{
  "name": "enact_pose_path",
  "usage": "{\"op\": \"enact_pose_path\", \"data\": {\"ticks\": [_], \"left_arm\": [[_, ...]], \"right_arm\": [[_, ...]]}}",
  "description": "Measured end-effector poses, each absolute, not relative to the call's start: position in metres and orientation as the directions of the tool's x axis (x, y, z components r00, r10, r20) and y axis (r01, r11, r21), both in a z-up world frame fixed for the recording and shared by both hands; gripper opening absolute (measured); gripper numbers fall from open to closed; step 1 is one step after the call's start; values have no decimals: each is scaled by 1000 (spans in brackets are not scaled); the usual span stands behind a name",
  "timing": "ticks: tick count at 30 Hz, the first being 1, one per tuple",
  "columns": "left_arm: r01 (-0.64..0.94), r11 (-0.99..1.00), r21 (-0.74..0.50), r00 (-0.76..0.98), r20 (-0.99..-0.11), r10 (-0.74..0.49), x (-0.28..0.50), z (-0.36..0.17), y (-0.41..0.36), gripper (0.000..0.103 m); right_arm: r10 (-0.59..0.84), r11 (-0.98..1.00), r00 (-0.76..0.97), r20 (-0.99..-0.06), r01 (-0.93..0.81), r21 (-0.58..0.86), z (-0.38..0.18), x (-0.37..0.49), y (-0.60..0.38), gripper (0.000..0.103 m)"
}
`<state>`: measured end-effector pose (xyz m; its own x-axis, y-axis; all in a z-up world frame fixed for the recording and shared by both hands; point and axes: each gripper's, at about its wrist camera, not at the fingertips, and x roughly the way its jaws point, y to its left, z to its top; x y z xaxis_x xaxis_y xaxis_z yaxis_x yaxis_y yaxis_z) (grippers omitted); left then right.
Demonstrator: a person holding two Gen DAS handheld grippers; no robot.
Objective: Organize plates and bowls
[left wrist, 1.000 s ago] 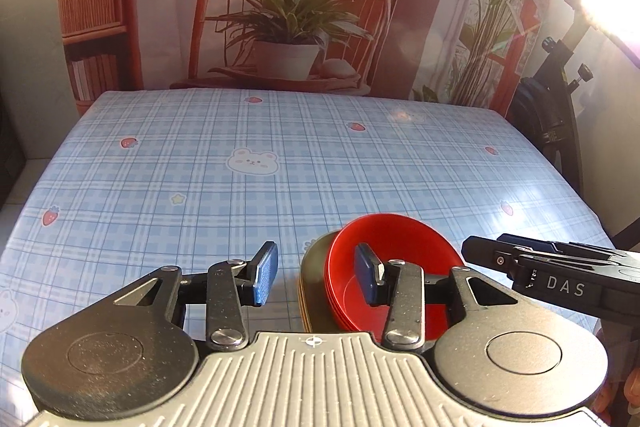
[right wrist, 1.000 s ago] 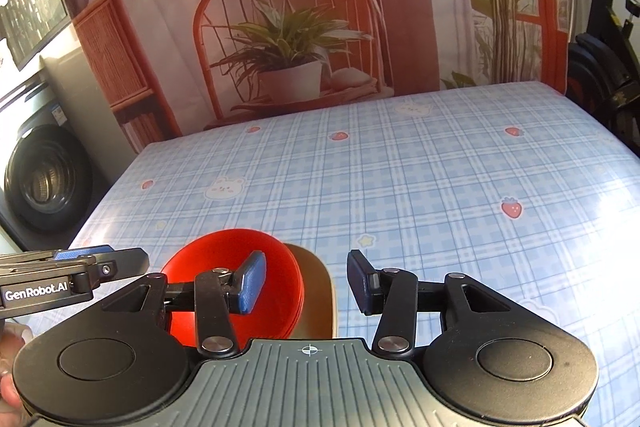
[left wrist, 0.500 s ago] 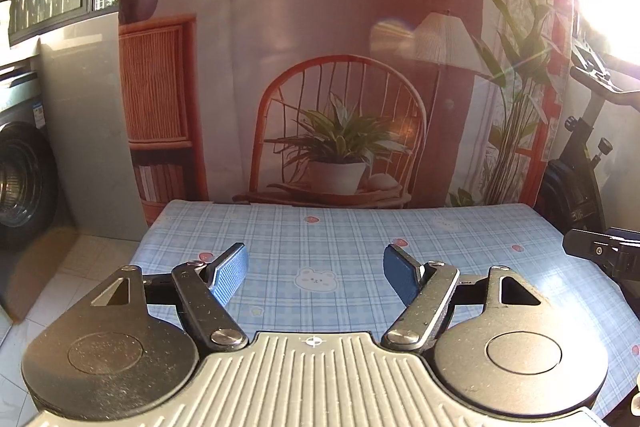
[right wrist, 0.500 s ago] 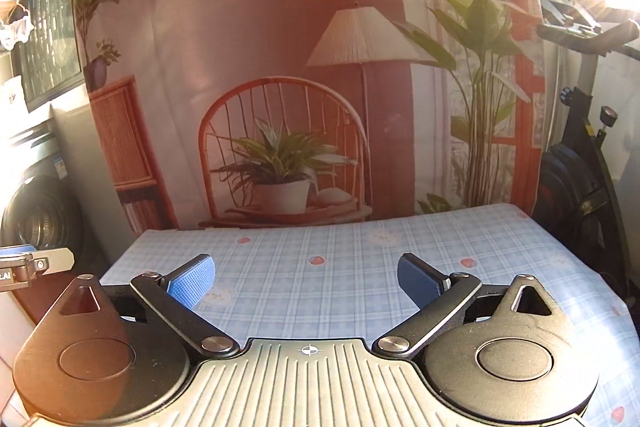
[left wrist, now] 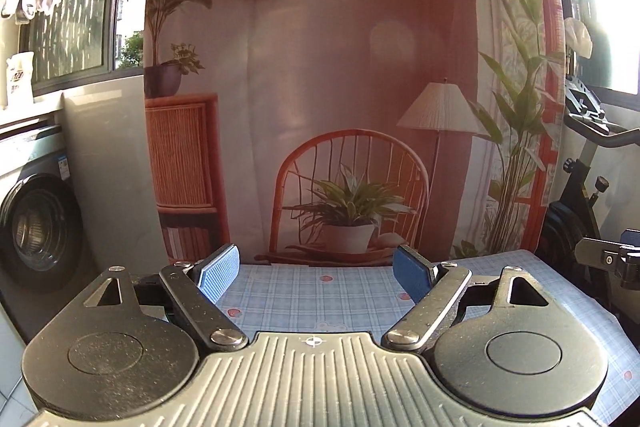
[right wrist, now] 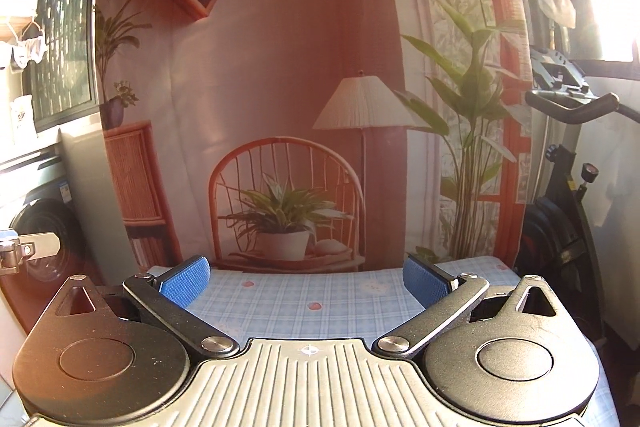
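No plates or bowls show in either view now. My left gripper is open and empty, held level above the blue checked tablecloth and pointing at the backdrop. My right gripper is also open and empty above the same cloth. The tip of the right gripper shows at the right edge of the left wrist view. The tip of the left gripper shows at the left edge of the right wrist view.
A printed backdrop with a chair, plant and lamp hangs behind the table's far edge. A washing machine stands to the left. An exercise bike stands to the right.
Both grippers have tilted up and pulled back from the stacked red bowl and brown plate, which have dropped out of view. Both jaws have opened wider.
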<state>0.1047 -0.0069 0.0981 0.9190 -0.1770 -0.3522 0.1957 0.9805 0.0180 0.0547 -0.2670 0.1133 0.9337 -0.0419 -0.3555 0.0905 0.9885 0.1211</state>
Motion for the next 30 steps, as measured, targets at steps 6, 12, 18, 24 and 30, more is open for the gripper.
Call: {"op": "enact_pose_path", "data": {"ticks": [6, 12, 18, 24, 30], "left_arm": [[182, 983, 33, 937, -309, -163, 92, 112, -8, 86], [183, 982, 36, 941, -297, -165, 87, 117, -10, 86], [189, 981, 36, 941, -291, -170, 87, 117, -8, 86], [189, 981, 39, 941, -294, -169, 89, 115, -7, 86], [188, 981, 36, 939, -298, -169, 90, 115, -4, 86]], "right_arm": [[-54, 989, 945, -324, 96, 115, 126, 41, -268, 103], [-63, 987, 949, -309, 105, 121, 131, 35, -272, 103], [-67, 986, 949, -307, 111, 126, 132, 34, -273, 103], [-68, 986, 949, -308, 112, 127, 132, 34, -274, 103], [-68, 986, 949, -308, 112, 127, 132, 34, -274, 103]]}}
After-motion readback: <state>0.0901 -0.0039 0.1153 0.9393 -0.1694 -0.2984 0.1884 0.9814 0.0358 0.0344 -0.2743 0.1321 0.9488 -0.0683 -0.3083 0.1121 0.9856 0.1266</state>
